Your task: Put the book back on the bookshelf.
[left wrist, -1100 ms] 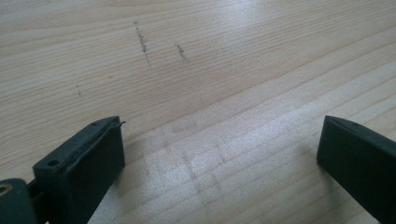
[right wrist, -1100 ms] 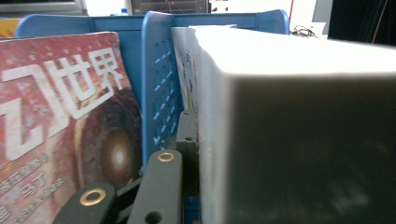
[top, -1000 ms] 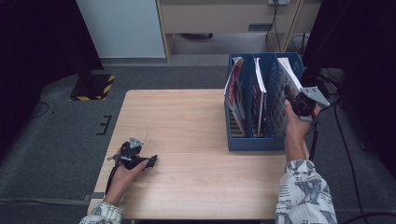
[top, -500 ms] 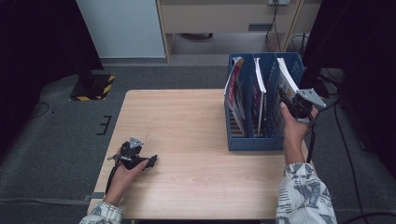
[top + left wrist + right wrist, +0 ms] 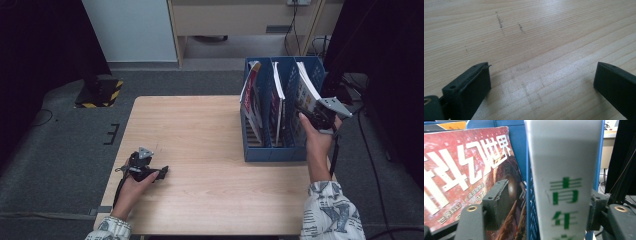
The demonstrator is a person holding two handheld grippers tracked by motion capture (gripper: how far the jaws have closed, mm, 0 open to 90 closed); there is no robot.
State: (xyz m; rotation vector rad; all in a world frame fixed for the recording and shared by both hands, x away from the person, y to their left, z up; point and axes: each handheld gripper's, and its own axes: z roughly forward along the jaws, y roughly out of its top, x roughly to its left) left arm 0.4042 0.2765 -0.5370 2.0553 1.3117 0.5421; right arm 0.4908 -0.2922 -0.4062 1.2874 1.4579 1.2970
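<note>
- Right claw (image 5: 306, 111): jaws have just been opening, now spread. In the right claw view the white-spined magazine (image 5: 564, 182) sits between the pads but the left pad stands clear of it w/ a blue divider in the gap; right pad is at or just beside the spine, can't tell if touching. So released, not gripping.
- That magazine (image 5: 305, 87) now stands in the rightmost slot of the blue file rack (image 5: 272, 150), leaning a bit, top edge above the rack wall.
- Vs 1 s ago: the hand sits slightly lower and closer in, magazine about the same spot in the slot.
- Meaning, I'd judge: drop-off done; the mag is filed, next is pulling the claw back w/o snagging it.
- 2 other magazines in the left and middle slots, red-cover one (image 5: 461, 175) beside.
- Left claw (image 5: 162, 172): open, empty, resting low on the table (image 5: 200, 130), idle.
</note>
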